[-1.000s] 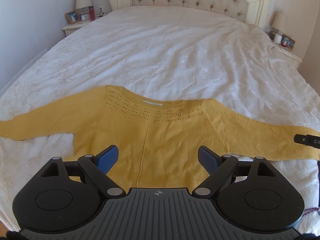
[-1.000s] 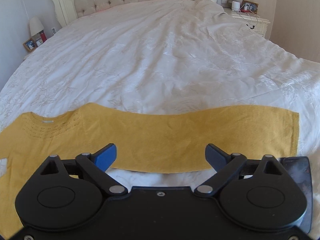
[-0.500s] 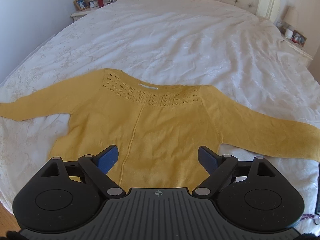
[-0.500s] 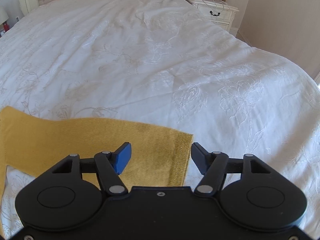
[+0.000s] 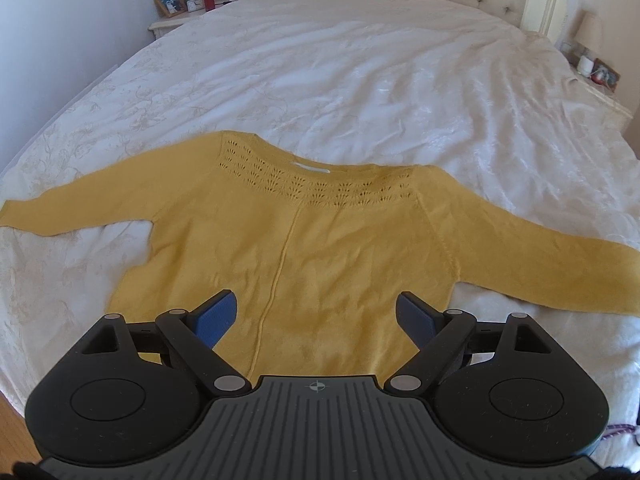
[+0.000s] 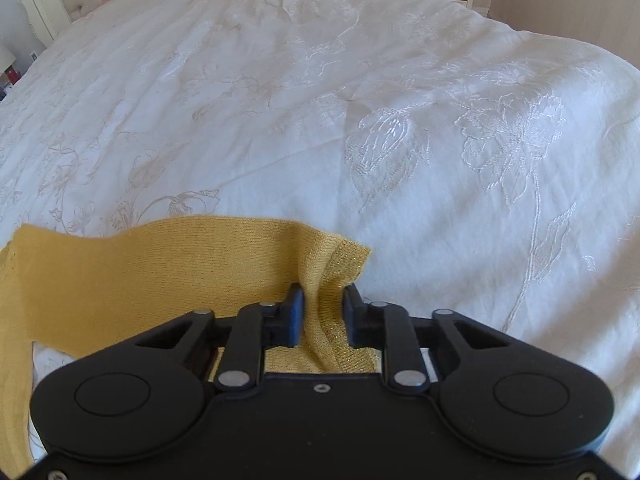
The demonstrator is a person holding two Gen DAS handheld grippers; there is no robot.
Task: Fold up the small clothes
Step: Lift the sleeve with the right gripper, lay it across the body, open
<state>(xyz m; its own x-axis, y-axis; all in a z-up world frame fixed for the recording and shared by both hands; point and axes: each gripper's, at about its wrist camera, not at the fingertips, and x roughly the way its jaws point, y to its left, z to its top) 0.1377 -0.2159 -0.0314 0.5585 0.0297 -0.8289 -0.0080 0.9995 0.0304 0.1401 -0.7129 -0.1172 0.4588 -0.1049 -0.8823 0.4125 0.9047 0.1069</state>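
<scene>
Sweater: the yellow sweater (image 5: 320, 248) lies flat on the near bedspread (image 5: 360, 80), sleeves spread.
Right gripper (image 6: 322, 308): we're closing on the cuff (image 6: 340, 264), fabric bunched between, ready to fold inward.
Left gripper (image 5: 316, 316): wide open, empty, hovering over the hem.

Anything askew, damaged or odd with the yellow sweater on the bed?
Nothing stands out. The yellow knit sweater lies flat, sleeves spread, on the white embroidered bedspread. Only its cuff is bunched, because the right gripper is closing on it.

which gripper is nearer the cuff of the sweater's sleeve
Right. The right gripper is closing its jaws on the sleeve cuff, fabric bunched between them; the left gripper hangs open over the yellow sweater's body.
</scene>
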